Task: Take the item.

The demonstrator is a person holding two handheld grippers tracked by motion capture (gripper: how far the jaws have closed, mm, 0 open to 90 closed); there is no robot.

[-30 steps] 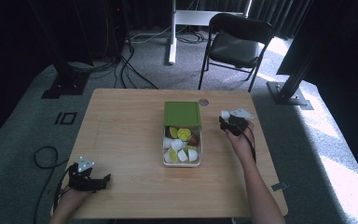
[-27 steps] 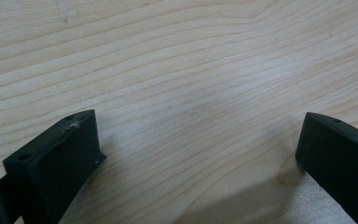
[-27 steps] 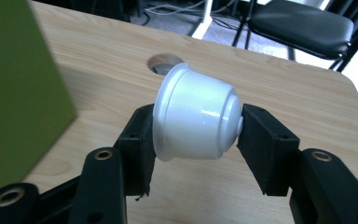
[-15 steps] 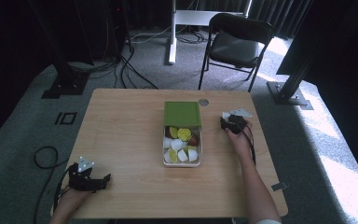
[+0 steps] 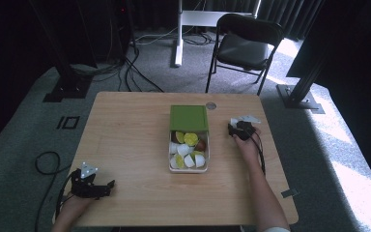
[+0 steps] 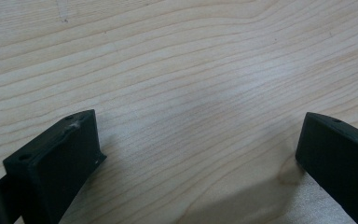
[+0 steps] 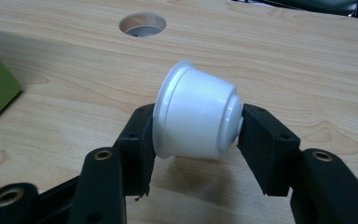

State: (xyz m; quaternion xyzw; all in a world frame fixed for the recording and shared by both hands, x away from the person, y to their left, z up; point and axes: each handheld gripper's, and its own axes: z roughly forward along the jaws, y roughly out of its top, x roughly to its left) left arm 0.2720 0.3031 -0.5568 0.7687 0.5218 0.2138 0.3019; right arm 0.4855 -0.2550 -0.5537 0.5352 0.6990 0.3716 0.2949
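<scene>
Right now the right gripper [image 7: 196, 128] clenches a small white plastic capsule [image 7: 196, 116] sideways, right of the clear box [image 5: 188, 166]; the left gripper [image 6: 196, 154], near-left, stands released over bare wooden table [image 6: 177, 70].

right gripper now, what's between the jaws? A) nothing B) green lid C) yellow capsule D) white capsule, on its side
D: in the right gripper view the right gripper is clamped on a white capsule lying sideways, rim against one pad and base against the other, over the table.
</scene>
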